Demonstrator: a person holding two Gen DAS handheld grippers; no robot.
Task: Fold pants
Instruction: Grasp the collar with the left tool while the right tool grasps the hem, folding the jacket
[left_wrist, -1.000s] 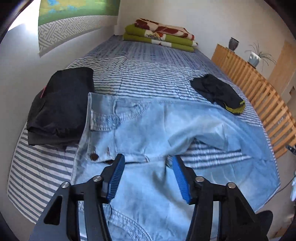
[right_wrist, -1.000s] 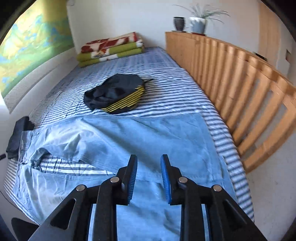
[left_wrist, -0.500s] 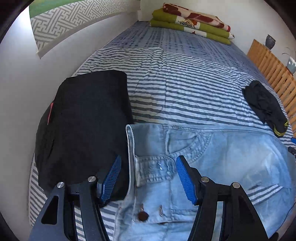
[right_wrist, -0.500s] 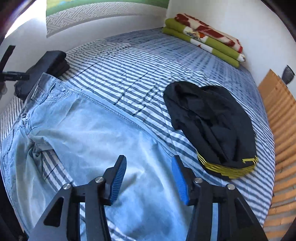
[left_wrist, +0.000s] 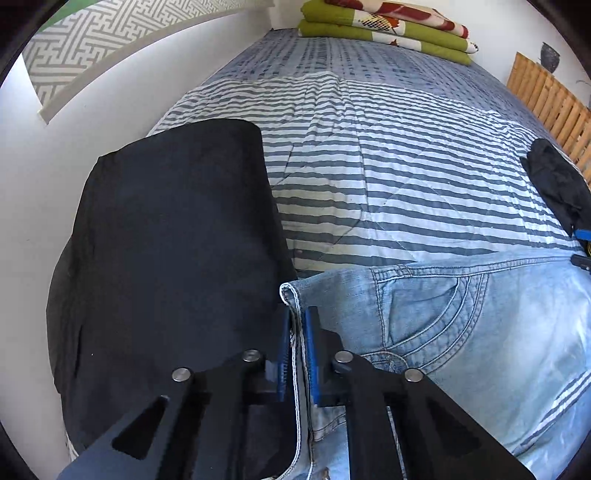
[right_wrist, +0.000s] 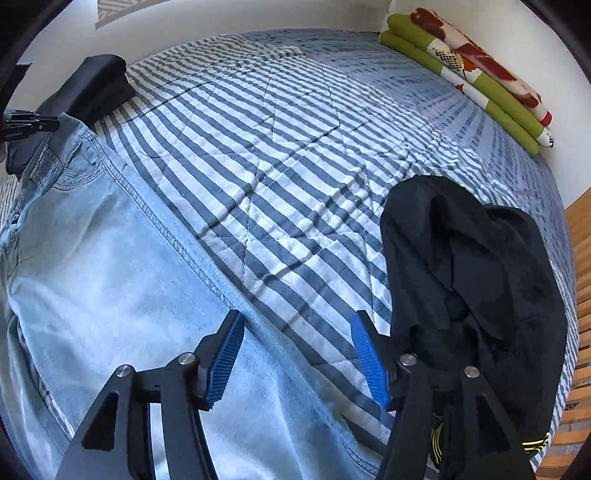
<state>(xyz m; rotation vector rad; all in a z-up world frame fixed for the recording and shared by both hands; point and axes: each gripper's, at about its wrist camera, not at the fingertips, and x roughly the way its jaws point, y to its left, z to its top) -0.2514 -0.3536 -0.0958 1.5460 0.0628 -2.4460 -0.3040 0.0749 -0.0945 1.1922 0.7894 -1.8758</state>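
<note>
jeans (right_wrist: 96, 280): pale denim, spread flat on the striped bed (right_wrist: 280, 155)
feel: likely soft, fairly heavy, drapes
left gripper (left_wrist: 295, 332): pinched on the waistband corner beside folded black clothes (left_wrist: 166, 258)
right gripper (right_wrist: 297, 354): jaws opening, astride the leg's outer seam, a good hold

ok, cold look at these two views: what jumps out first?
The light blue jeans spread across the near part of the striped bed cover, with the left hand-held gripper shut on the waistband edge. Beside it, against the wall, lies a folded black garment. In the right view, the right hand-held gripper hangs with jaws opening over the far seam of the jeans, nothing pinched, next to a crumpled black garment.
</note>
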